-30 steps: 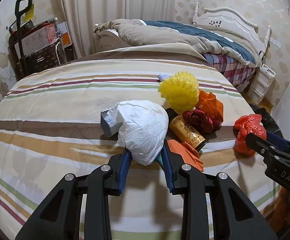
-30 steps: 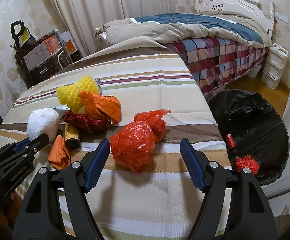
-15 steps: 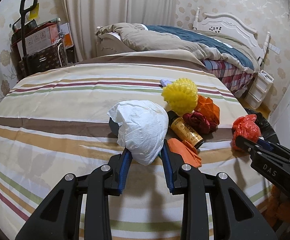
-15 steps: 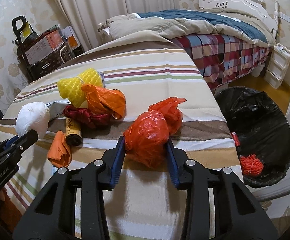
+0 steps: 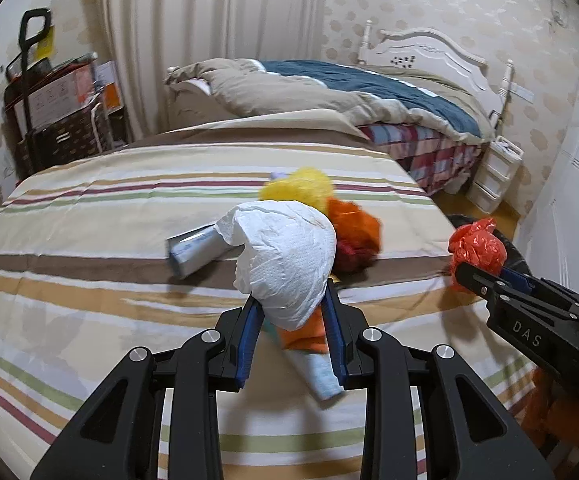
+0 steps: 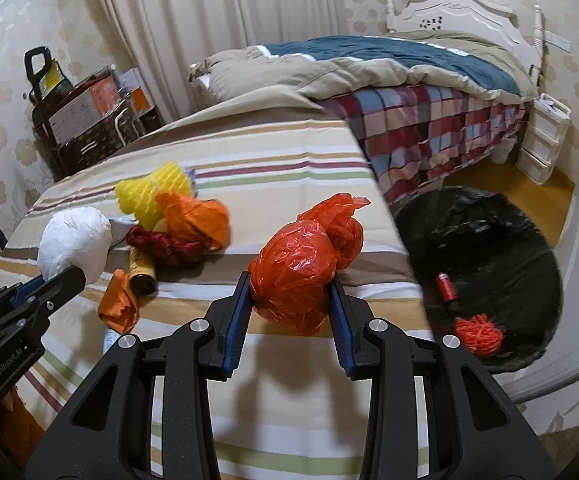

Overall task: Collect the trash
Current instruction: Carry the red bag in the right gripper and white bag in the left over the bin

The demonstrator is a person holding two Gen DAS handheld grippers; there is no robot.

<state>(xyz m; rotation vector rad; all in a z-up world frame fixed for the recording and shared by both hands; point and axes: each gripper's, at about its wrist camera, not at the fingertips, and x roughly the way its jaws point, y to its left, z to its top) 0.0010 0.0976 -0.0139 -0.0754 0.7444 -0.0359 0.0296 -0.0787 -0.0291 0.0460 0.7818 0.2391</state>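
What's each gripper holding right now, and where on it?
Left gripper pinches the white paper wad at its lower end; right gripper clamps the red plastic bag across its sides.

I see a striped sheet (image 6: 273, 168) over the near surface. On it, left of centre, a pile: yellow mesh (image 6: 151, 196) farthest, an orange bag (image 6: 195, 220) touching its right side, a dark red bundle (image 6: 165, 246) just nearer. A bottle (image 6: 141, 268) lies near that, an orange scrap (image 6: 119, 300) at its left. A silver tube (image 5: 197, 250) lies further left. On the floor at right stands a black-lined bin (image 6: 489, 216).
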